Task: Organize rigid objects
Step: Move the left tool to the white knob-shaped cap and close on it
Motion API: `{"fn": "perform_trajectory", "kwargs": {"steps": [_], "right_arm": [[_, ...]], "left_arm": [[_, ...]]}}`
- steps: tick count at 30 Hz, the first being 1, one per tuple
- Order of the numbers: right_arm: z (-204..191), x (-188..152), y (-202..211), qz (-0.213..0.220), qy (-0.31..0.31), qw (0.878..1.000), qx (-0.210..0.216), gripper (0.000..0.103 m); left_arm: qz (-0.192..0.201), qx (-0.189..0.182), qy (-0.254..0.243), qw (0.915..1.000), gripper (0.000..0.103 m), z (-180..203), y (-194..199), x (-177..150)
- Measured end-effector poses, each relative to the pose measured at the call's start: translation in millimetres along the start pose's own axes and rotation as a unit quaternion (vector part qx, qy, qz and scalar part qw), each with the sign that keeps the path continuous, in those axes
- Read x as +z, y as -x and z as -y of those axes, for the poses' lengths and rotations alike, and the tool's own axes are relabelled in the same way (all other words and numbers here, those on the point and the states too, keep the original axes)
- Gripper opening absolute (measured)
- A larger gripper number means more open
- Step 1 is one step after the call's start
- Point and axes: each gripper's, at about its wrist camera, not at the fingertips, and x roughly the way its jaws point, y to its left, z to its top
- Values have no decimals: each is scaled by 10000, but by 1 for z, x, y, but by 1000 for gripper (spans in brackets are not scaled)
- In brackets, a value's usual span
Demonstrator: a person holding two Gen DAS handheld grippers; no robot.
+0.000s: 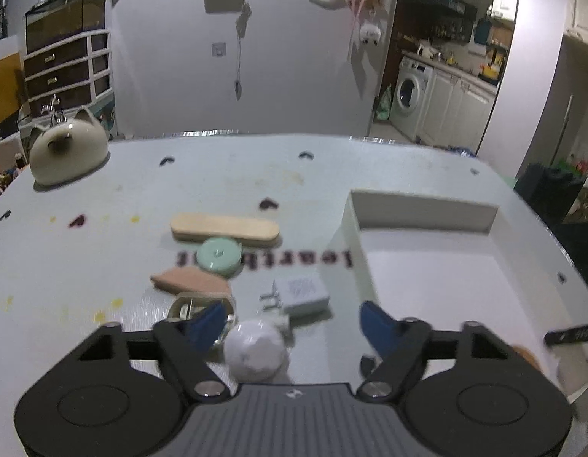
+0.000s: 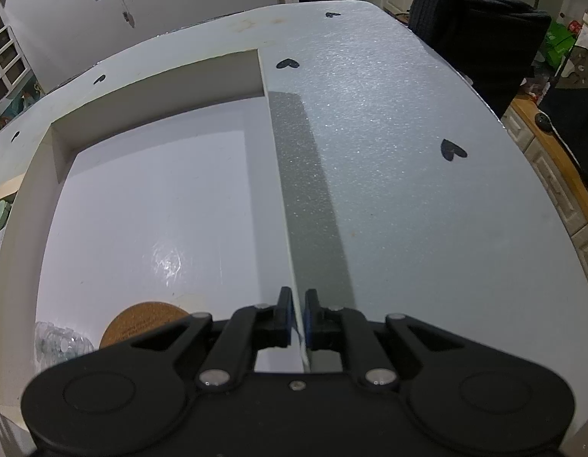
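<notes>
Left claw [image 1: 292,327]: spread wide above white ball [image 1: 254,356]; items clustered on table [image 1: 84,266] left of box [image 1: 423,213] | Right claw [image 2: 298,316]: clamped on box wall [image 2: 282,190], steadying | Advice: centre over ball; descend straight; pinch gently, likely rolls.

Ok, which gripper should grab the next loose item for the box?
Left. The left gripper is open above the loose items, with the white ball nearest between its fingers. The right gripper is shut on the white box's wall, apparently steadying it.
</notes>
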Motion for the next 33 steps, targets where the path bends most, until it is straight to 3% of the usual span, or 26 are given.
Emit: {"fn": "perform_trajectory", "kwargs": {"steps": [3, 9, 23, 28, 33], "right_arm": [[-1, 0, 0, -1, 9, 10000, -26, 8], [-2, 0, 0, -7, 27, 10000, -36, 8], [-2, 0, 0, -4, 23, 10000, -36, 8], [-2, 1, 0, -10, 30, 10000, -36, 8], [-3, 1, -1, -28, 46, 10000, -51, 8]], "left_arm": [[-124, 120, -37, 9998, 56, -3, -10, -12], [-272, 446, -207, 9984, 41, -8, -25, -28], [-316, 606, -459, 9966, 39, -2, -39, -29], [-323, 620, -551, 9960, 33, 2, -43, -27], [-404, 450, -201, 9980, 32, -6, -39, -24]]}}
